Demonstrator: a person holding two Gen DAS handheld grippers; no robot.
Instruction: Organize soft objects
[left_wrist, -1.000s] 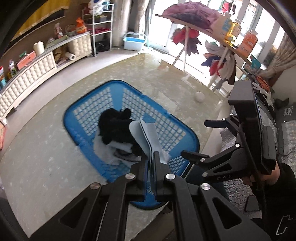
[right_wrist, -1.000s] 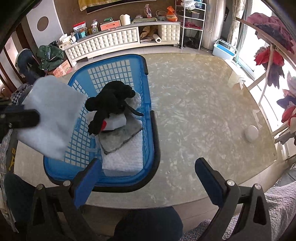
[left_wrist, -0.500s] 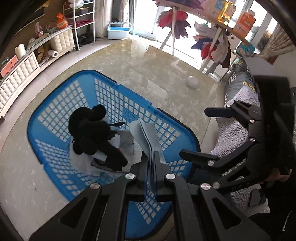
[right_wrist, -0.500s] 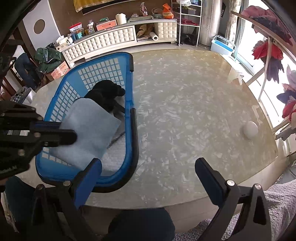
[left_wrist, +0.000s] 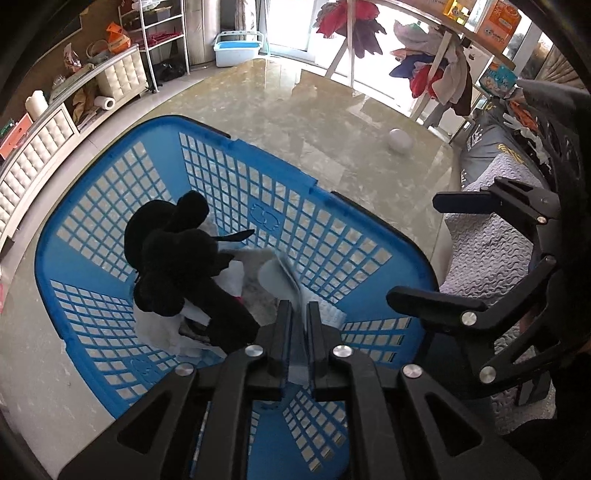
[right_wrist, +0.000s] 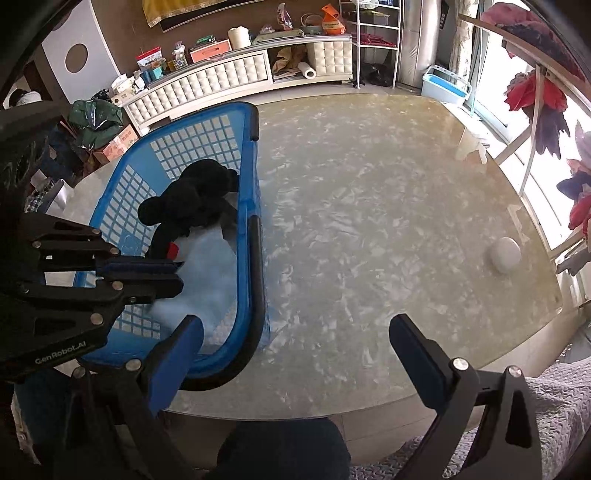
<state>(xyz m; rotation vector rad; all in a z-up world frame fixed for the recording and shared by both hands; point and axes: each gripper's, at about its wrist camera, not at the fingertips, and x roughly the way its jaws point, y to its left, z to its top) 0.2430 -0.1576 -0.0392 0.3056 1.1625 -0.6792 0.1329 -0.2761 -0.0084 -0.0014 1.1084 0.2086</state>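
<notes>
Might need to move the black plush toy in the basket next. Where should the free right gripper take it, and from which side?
Likely best from above: the black plush toy lies on top of the cloths in the blue basket, whose walls block the sides. Pinch across its narrower lower body with the open right gripper; it looks soft enough to squeeze.

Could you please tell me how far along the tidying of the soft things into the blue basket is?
Done: the black plush toy and white cloths lie in the blue basket. In hand: the left gripper holds a pale folded cloth inside the basket, unreleased. Left: letting go; the right gripper is open and empty.
</notes>
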